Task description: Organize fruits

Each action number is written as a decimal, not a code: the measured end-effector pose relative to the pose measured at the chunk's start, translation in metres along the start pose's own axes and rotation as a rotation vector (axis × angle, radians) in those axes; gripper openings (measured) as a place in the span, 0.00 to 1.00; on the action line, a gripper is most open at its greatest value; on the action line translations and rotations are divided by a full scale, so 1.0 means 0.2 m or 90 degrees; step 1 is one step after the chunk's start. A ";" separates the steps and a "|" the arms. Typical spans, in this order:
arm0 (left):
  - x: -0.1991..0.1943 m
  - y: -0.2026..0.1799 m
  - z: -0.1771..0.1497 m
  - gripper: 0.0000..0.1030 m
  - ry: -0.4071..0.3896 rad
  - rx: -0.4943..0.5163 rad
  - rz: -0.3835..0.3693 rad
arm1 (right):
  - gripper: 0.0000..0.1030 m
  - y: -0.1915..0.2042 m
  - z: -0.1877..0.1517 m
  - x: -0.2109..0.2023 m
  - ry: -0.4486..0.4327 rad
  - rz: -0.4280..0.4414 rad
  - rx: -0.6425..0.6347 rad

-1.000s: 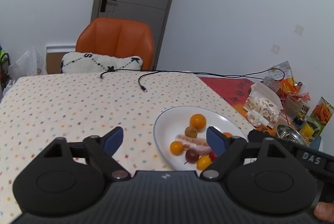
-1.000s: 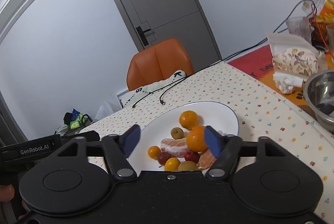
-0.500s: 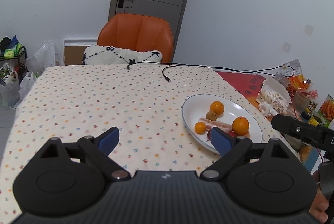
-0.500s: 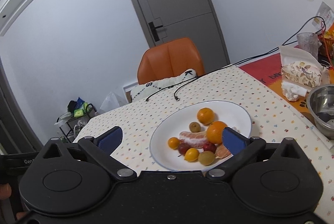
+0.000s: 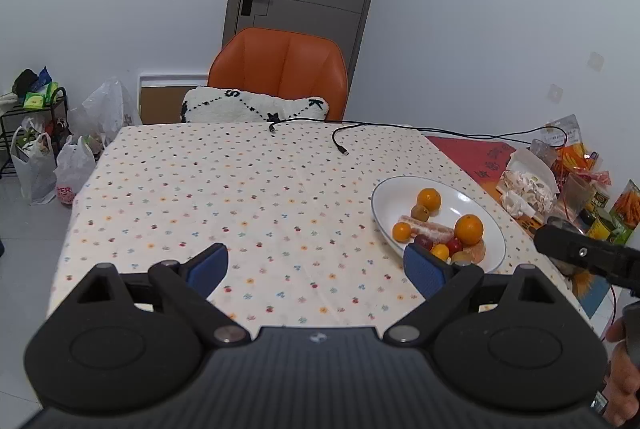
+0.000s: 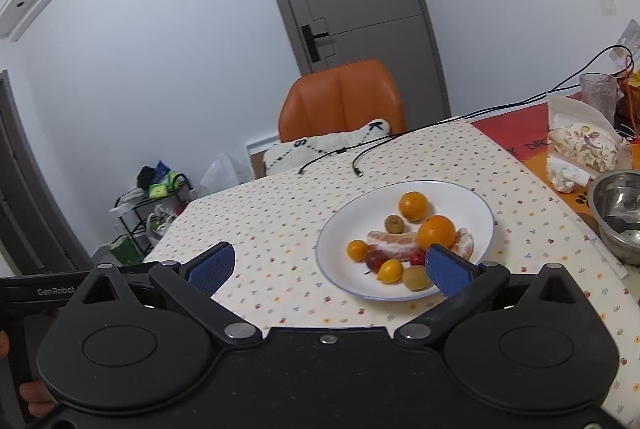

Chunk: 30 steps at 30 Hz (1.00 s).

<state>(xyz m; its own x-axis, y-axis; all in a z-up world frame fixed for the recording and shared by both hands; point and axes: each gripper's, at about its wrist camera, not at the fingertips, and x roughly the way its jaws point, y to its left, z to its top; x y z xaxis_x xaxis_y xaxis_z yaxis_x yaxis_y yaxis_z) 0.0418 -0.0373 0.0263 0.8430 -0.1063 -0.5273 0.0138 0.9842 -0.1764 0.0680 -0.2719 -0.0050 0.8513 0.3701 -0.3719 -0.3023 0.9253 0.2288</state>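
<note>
Both claws, left (image 5: 316, 267) and right (image 6: 328, 265), gape empty near the fruit plate (image 6: 472, 201).

Right gripper (image 6: 326, 267): jaws wide apart, empty, above the table (image 6: 280, 213). White plate (image 6: 460, 195) at 1 o'clock carries oranges (image 6: 436, 232), peeled segments (image 6: 390, 243), small fruits. Steel bowl (image 6: 616, 197) at 3 o'clock. Orange chair (image 6: 340, 97) at 12.

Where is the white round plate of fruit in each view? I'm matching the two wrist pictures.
Left wrist: white round plate at centre right, beyond the right finger of the left tool.
Right wrist: plate right of centre.
Shared landmark: orange chair behind the table.
</note>
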 end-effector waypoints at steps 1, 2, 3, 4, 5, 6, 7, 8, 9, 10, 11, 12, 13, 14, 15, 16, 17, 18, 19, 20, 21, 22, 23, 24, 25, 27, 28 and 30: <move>-0.01 0.00 0.00 0.91 0.000 0.002 0.002 | 1.00 0.01 0.00 -0.01 0.001 0.004 -0.001; -0.03 0.01 0.00 0.91 0.000 0.003 0.003 | 1.00 0.01 0.00 -0.02 0.002 0.007 -0.002; -0.04 0.01 0.00 0.91 -0.001 0.005 0.004 | 1.00 0.01 0.00 -0.03 0.004 0.011 -0.003; -0.05 0.02 0.00 0.91 -0.001 0.006 0.005 | 1.00 0.02 0.00 -0.04 0.006 0.014 -0.003; -0.06 0.02 0.00 0.91 -0.002 0.009 0.006 | 1.00 0.02 0.00 -0.05 0.006 0.016 -0.002; -0.08 0.02 -0.01 0.91 -0.003 0.011 0.007 | 1.00 0.03 0.00 -0.06 0.005 0.018 -0.003; -0.09 0.02 -0.01 0.91 -0.004 0.015 0.007 | 1.00 0.03 0.00 -0.07 0.006 0.020 -0.004; -0.10 0.02 -0.01 0.91 -0.004 0.019 0.007 | 1.00 0.03 0.00 -0.08 0.007 0.022 -0.005; -0.11 0.02 -0.01 0.91 -0.005 0.025 0.008 | 1.00 0.03 0.00 -0.09 0.008 0.024 -0.005; -0.12 0.01 -0.02 0.91 -0.006 0.031 0.009 | 1.00 0.03 0.00 -0.10 0.008 0.026 -0.007; -0.13 0.01 -0.02 0.91 -0.007 0.035 0.010 | 1.00 0.04 0.00 -0.11 0.008 0.027 -0.010; -0.14 0.02 -0.03 0.91 -0.007 0.038 0.011 | 1.00 0.04 0.00 -0.12 0.007 0.029 -0.012; -0.14 0.02 -0.03 0.91 -0.006 0.040 0.010 | 1.00 0.05 0.00 -0.13 0.006 0.031 -0.014; -0.15 0.03 -0.04 0.91 -0.005 0.042 0.010 | 1.00 0.05 0.00 -0.14 0.005 0.034 -0.015; -0.16 0.03 -0.04 0.91 -0.005 0.044 0.011 | 1.00 0.05 0.00 -0.15 0.004 0.037 -0.018; -0.17 0.04 -0.04 0.91 -0.005 0.045 0.013 | 1.00 0.06 -0.01 -0.16 0.006 0.039 -0.021; -0.17 0.05 -0.05 0.91 -0.006 0.045 0.014 | 1.00 0.06 -0.01 -0.17 0.007 0.041 -0.025; -0.18 0.05 -0.05 0.91 -0.006 0.044 0.015 | 1.00 0.07 -0.01 -0.17 0.010 0.041 -0.028; -0.19 0.06 -0.06 0.91 -0.005 0.043 0.017 | 1.00 0.07 -0.02 -0.18 0.013 0.042 -0.029; -0.19 0.07 -0.06 0.91 -0.005 0.041 0.019 | 1.00 0.07 -0.02 -0.18 0.016 0.045 -0.032; -0.20 0.07 -0.06 0.91 -0.005 0.040 0.021 | 1.00 0.08 -0.02 -0.18 0.018 0.049 -0.035; -0.20 0.07 -0.07 0.91 -0.005 0.040 0.021 | 1.00 0.08 -0.02 -0.18 0.021 0.051 -0.037; -0.20 0.08 -0.07 0.91 -0.004 0.040 0.023 | 1.00 0.08 -0.03 -0.17 0.023 0.052 -0.038; -0.20 0.08 -0.07 0.91 -0.004 0.039 0.025 | 1.00 0.08 -0.03 -0.17 0.026 0.052 -0.038; -0.20 0.08 -0.06 0.91 -0.003 0.039 0.026 | 1.00 0.08 -0.03 -0.16 0.029 0.053 -0.037; -0.20 0.09 -0.06 0.91 -0.003 0.038 0.026 | 1.00 0.08 -0.04 -0.15 0.034 0.054 -0.038; -0.20 0.09 -0.06 0.91 -0.003 0.039 0.026 | 1.00 0.08 -0.04 -0.15 0.036 0.054 -0.039; -0.20 0.09 -0.06 0.91 -0.003 0.038 0.026 | 1.00 0.08 -0.05 -0.15 0.037 0.053 -0.038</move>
<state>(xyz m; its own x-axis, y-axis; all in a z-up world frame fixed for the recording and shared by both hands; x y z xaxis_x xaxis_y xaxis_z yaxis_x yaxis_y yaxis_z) 0.0009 -0.0170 0.0342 0.8458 -0.0649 -0.5296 0.0107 0.9944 -0.1048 0.0341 -0.2679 0.0015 0.7963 0.4482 -0.4062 -0.3973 0.8939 0.2075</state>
